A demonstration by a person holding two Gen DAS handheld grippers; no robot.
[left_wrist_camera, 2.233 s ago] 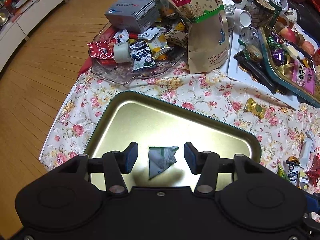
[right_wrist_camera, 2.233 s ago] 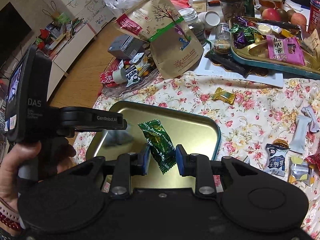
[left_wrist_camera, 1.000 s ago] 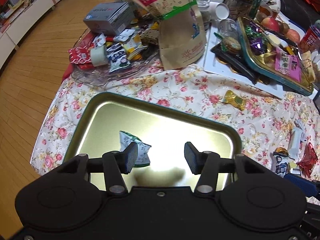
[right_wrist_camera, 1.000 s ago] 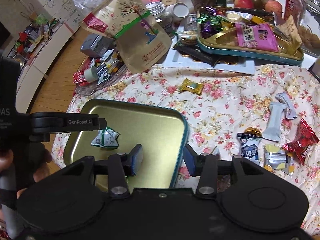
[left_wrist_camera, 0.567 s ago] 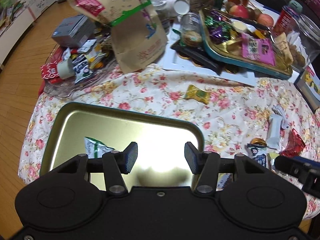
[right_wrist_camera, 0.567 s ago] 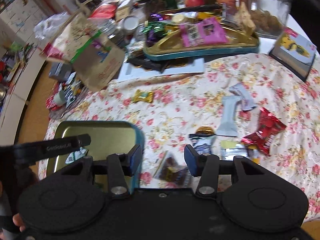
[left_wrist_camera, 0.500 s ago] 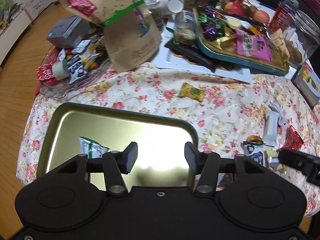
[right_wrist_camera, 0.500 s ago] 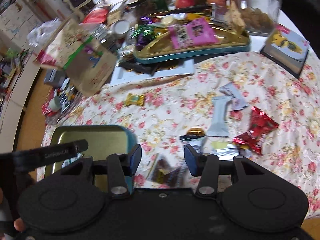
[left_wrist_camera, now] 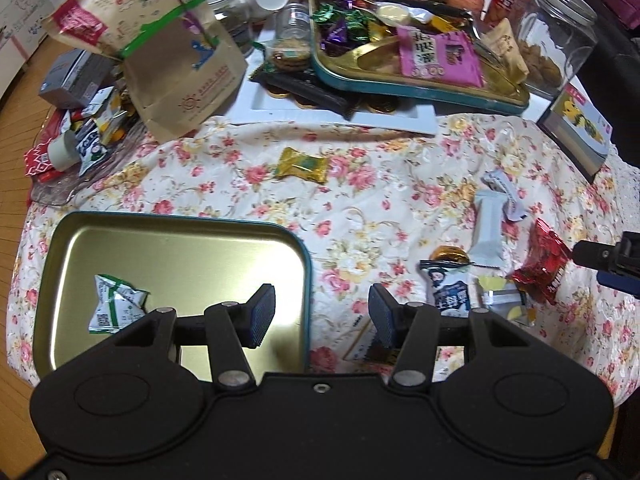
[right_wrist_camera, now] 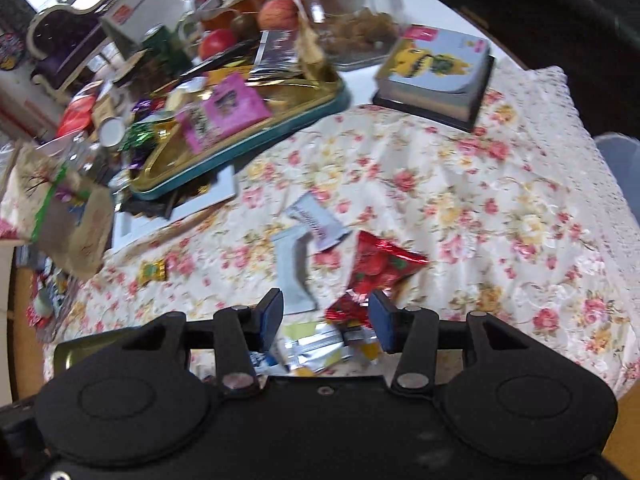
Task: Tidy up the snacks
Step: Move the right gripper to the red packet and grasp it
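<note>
Left wrist view: my left gripper (left_wrist_camera: 322, 316) is spread, nothing between the ribbed blue pads. It straddles the right rim of the gold tray (left_wrist_camera: 306, 280), a shallow metal tin with rounded corners and a teal lip. One snack in it: a crinkled white-green pouch (left_wrist_camera: 116, 304), pyramid-like, at the tray's left, apart from the walls; rest of the tray floor is bare and shiny. Right of the tray is floral cloth (left_wrist_camera: 360, 208), slightly wrinkled, with open room in the middle. A gold candy (left_wrist_camera: 302, 165) lies alone there, long axis roughly left-right. Near the right side is a cluster: a grey bar (left_wrist_camera: 488, 232) with long axis up-down in frame, a red foil pack (left_wrist_camera: 542, 266), a blue-white pack (left_wrist_camera: 450, 292), a silver-yellow pack (left_wrist_camera: 504, 300). Some touch or overlap. My right gripper's tip (left_wrist_camera: 608, 258) shows at the right edge, just beside the red foil pack. Far side is crowded: a kraft bag (left_wrist_camera: 176, 60) and a second tray (left_wrist_camera: 420, 88) full of sweets.

Right wrist view (blurred): my right gripper (right_wrist_camera: 326, 320) is spread and its jaws have just been opening; nothing pinched. It hangs over the cluster: the red foil pack (right_wrist_camera: 380, 266) glossy, triangular, point toward upper right; the grey bar (right_wrist_camera: 294, 272) long axis running away from me; the silver-yellow pack (right_wrist_camera: 320, 344) under the pads. Cloth to the right is open up to a lace edge (right_wrist_camera: 592, 184). A gold tray corner (right_wrist_camera: 80, 350) shows at lower left.
</note>
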